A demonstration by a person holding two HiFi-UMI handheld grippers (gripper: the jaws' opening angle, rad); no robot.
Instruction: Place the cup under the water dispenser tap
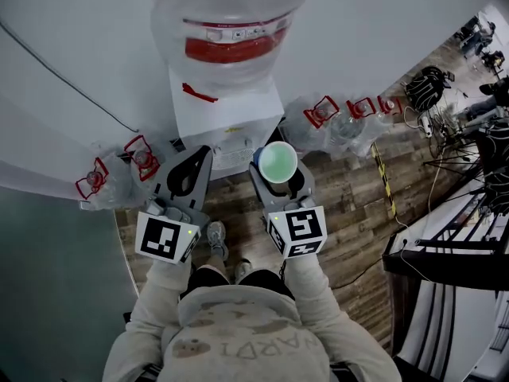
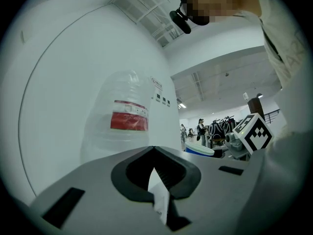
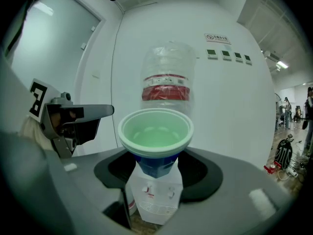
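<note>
Dispenser [image 1: 227, 130] bkgd; cup [image 1: 279, 162] in R gripper [image 1: 280, 175]

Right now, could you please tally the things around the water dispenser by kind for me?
blue cup with green inside: 1
white water dispenser: 1
large clear bottle with red label, on the dispenser: 1
clear spare bottles with red handles, on the floor: 5
grey grippers, left gripper and right gripper: 2
Total: 10
</note>
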